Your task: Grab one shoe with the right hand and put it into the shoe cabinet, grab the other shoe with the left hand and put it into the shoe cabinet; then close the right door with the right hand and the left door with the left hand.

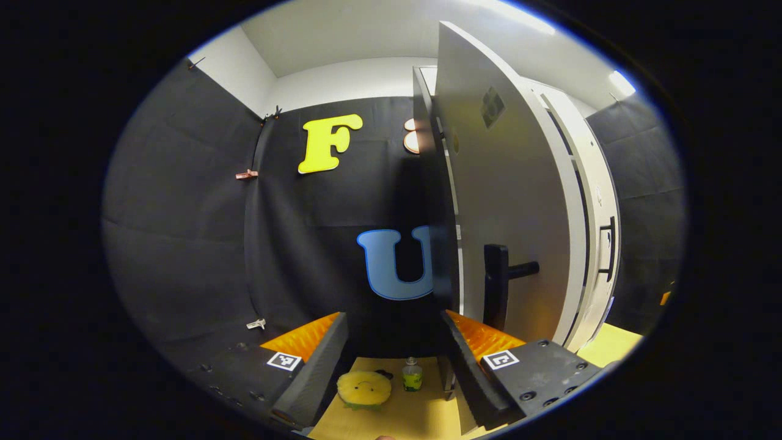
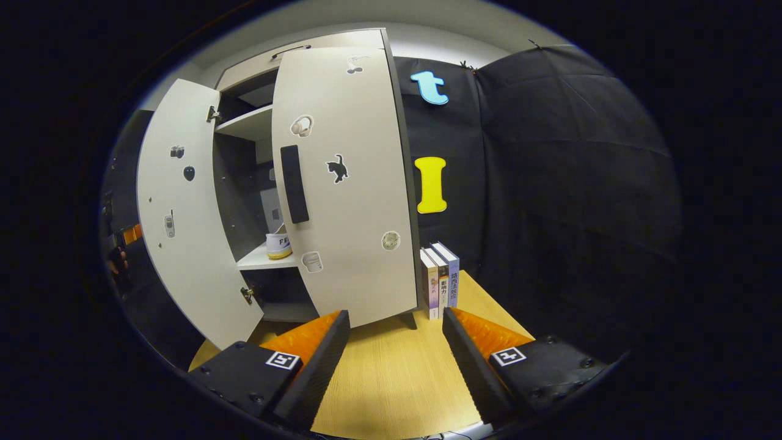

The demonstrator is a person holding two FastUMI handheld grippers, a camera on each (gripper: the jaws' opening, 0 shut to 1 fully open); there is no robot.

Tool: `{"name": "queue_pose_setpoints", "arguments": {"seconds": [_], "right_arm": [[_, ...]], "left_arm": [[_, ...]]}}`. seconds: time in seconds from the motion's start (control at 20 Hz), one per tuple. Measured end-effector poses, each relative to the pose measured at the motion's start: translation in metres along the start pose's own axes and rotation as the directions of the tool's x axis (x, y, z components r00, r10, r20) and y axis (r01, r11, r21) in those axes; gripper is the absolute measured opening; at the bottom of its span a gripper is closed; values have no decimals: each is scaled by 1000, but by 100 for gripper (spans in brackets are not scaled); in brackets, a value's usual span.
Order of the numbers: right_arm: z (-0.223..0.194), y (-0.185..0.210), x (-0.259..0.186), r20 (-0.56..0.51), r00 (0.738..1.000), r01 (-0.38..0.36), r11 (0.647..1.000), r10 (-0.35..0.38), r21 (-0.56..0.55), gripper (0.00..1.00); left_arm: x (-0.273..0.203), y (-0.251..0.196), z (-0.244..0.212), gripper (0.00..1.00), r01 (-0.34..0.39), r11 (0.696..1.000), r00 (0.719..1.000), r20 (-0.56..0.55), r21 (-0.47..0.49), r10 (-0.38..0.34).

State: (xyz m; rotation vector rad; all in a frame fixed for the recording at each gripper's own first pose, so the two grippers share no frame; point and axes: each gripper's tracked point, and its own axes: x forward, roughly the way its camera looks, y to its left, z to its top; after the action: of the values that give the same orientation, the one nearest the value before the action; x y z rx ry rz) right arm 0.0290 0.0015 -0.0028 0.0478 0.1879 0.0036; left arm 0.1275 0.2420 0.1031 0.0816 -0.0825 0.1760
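while ajar, the shoe cabinet holds a shoe.

Smooth matt-painted cabinet doors, matt dark door handle, wood-grain table top, matt black cloth wall, glossy paper book spines

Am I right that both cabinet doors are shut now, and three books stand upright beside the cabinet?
Not quite. The right door looks shut or nearly so, but the left door stands wide open, as the right gripper view shows, with a shelf visible behind it. The three books do stand upright beside the cabinet.
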Motion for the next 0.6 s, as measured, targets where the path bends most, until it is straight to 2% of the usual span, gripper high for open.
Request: {"name": "queue_pose_setpoints", "arguments": {"seconds": [0.2, 0.25, 0.3, 0.4, 0.6], "right_arm": [[-5, 10, -1, -8, 1000, -7, 1000, 6, -17, 98], [-5, 12, 0, -6, 1000, -10, 1000, 10, -20, 98], [-5, 14, 2, -7, 1000, -15, 1000, 14, -21, 98], [-8, 18, 6, -15, 1000, -27, 1000, 27, -15, 98], [-10, 23, 10, -17, 998, -63, 998, 63, -11, 98]], "left_arm": [[-1, -3, -7, 90, 9, 994, 999, -30, -108, -12], [-1, -4, -6, 92, 1, 995, 999, -33, -104, -5], [-2, -6, -4, 89, 0, 996, 999, -36, -91, -3], [-2, -19, -3, 93, 20, 997, 999, -48, -76, -24], [-8, -56, -3, 89, 52, 994, 997, -59, -96, -58]]}}
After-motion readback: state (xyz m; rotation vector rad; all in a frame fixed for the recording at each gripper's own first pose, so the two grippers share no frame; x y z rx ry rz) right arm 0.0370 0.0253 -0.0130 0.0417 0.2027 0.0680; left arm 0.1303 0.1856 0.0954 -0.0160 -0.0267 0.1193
